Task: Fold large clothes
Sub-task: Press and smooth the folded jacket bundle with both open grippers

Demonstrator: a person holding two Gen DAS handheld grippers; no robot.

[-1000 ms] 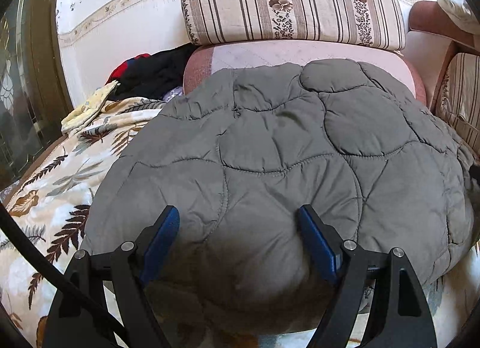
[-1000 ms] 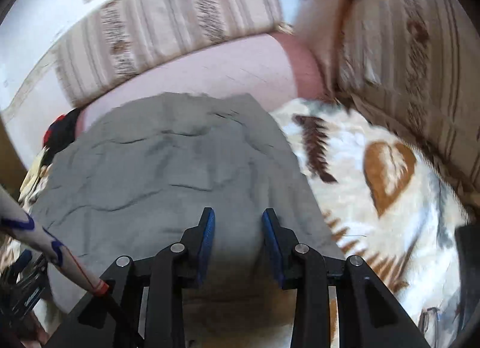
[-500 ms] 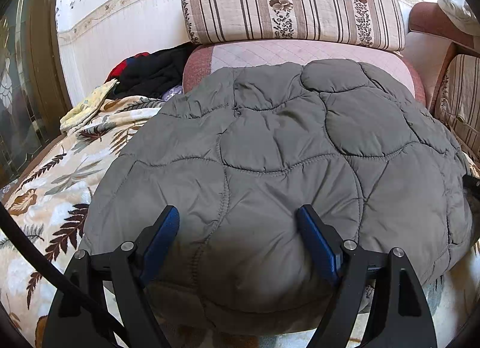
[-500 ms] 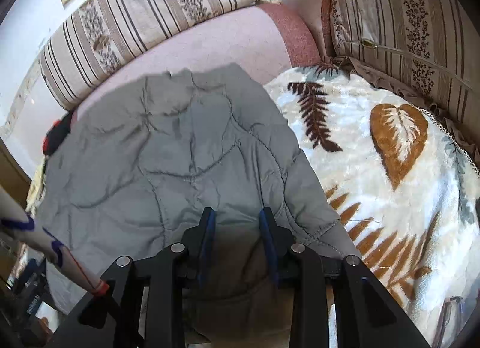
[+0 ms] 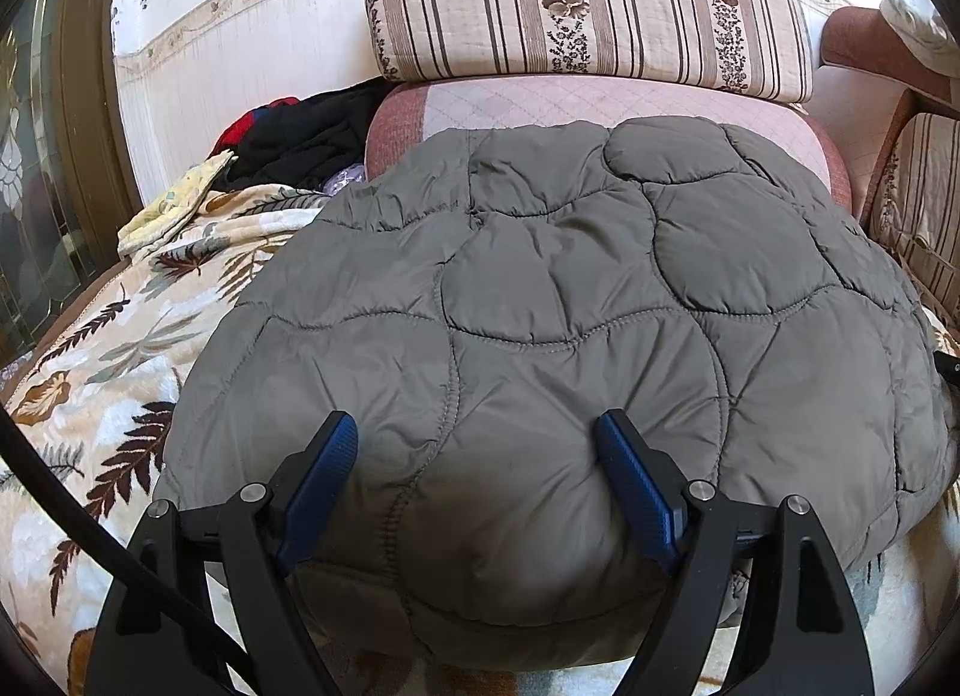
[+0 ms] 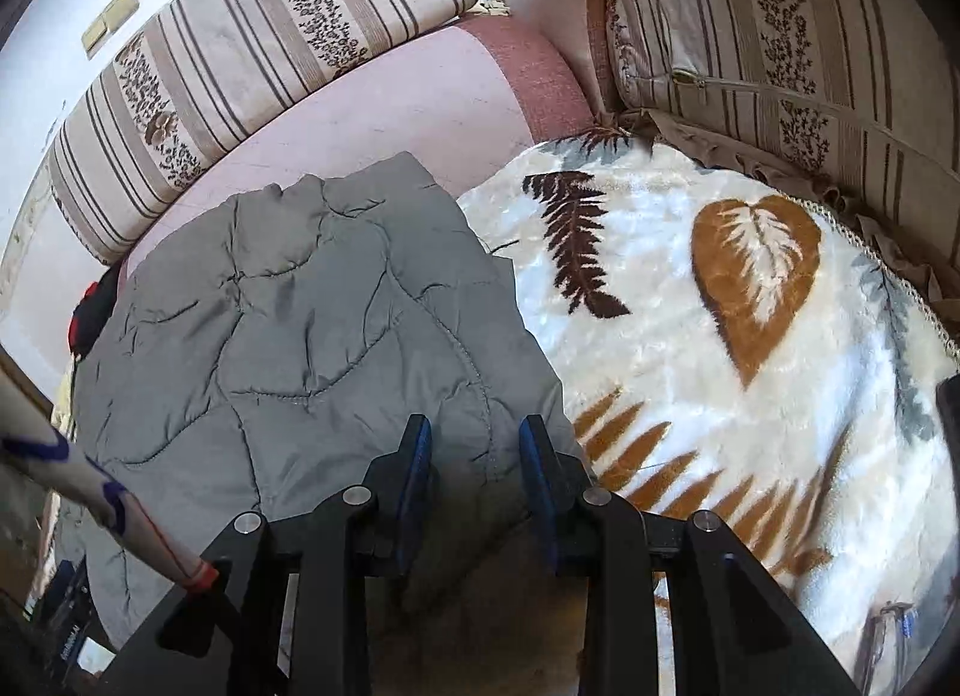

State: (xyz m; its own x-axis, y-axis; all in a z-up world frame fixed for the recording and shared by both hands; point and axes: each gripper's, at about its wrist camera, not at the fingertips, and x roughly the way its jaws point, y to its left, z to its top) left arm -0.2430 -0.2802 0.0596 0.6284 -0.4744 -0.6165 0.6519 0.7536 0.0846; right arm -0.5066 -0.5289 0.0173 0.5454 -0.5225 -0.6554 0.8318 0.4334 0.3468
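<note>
Honestly, the left gripper [image 5: 477, 486] had its fingers spread wide over the grey quilted jacket's [image 5: 540, 336] near fold, gripping nothing, while the right gripper [image 6: 474, 477] sat narrow at its corner; whether it pinched, I couldn't tell. Jacket lay on the leaf-print blanket [image 6: 750, 396], so I'd grab both layers before folding.

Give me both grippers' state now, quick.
Left gripper: open wide, holding nothing, over the grey quilted padded jacket.
Right gripper: part open over the jacket's edge; cannot tell if it grips.
</note>
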